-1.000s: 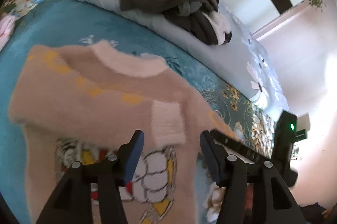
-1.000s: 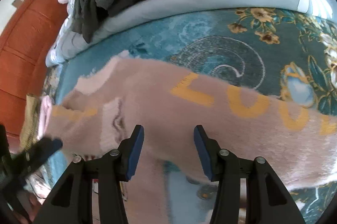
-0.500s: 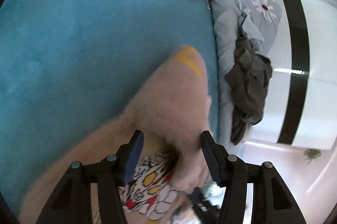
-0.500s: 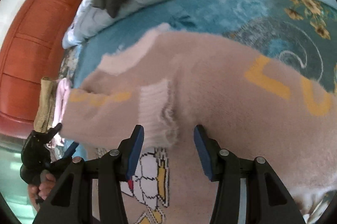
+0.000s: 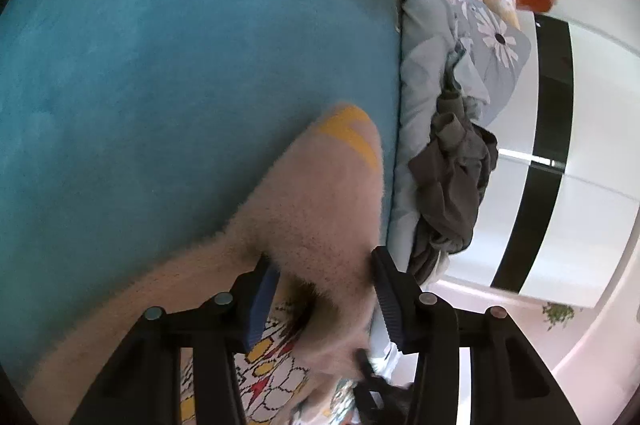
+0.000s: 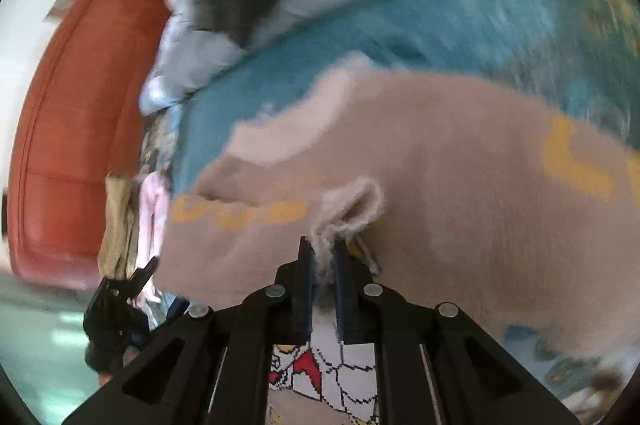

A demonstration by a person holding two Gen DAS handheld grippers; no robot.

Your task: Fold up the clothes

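The pink sweater [image 6: 440, 193] lay spread on the teal bedspread [image 5: 168, 73], filling the view from 3 to 6 o'clock from the right wrist. The right gripper [image 6: 322, 265] had its jaws clamped on the ribbed cuff [image 6: 348, 205] of one sleeve, which sat over the sweater's chest. The left gripper [image 5: 324, 289] had its jaws apart, straddling a raised fold of sleeve [image 5: 332, 193] without pinching it. By my judgement a sleeve fold was in hand; next the cuff wanted laying flat across the body and smoothing.

Counted: one sweater, two grippers, one heap of dark clothes [image 5: 452, 181] at 3 o'clock on the grey floral quilt [image 5: 436, 37].
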